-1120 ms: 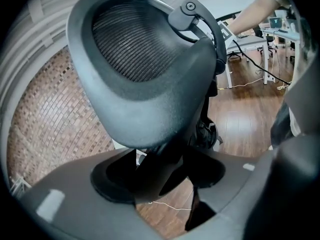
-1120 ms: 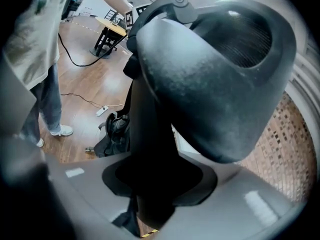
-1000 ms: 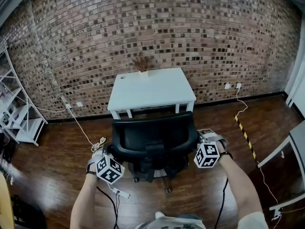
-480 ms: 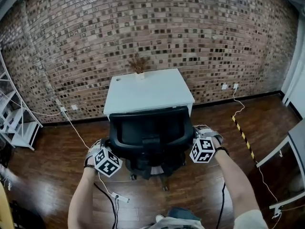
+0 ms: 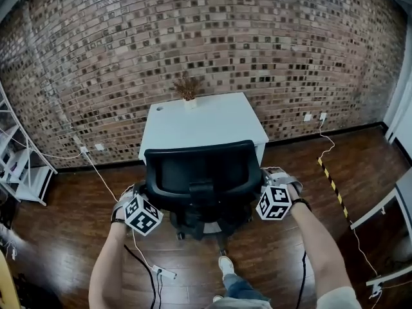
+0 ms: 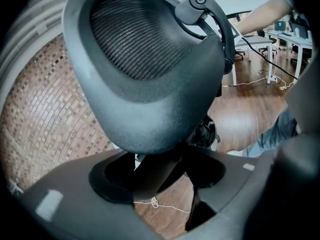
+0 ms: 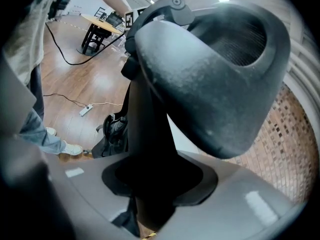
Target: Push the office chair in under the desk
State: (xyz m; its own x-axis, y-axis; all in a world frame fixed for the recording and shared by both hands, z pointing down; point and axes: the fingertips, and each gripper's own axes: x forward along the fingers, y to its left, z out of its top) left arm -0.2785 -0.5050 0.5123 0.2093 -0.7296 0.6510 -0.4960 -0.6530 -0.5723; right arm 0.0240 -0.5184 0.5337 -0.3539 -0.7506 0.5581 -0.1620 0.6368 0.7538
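A black mesh-backed office chair stands in front of a white desk against the brick wall, its backrest top overlapping the desk's front edge. My left gripper is shut on the backrest's left edge, and my right gripper is shut on its right edge. In the left gripper view the backrest fills the frame, and its rim runs down between the jaws of the left gripper. In the right gripper view the backrest's dark frame sits between the jaws of the right gripper.
A small dried plant stands at the desk's back edge. A white shelf unit is at the left. A power strip and cables lie on the wood floor behind the chair. Striped tape and a white table are at the right.
The chair has rolled toward the desk with both grippers on it; the backrest now overlaps the desk's front edge. A shoe has come into view below the chair.
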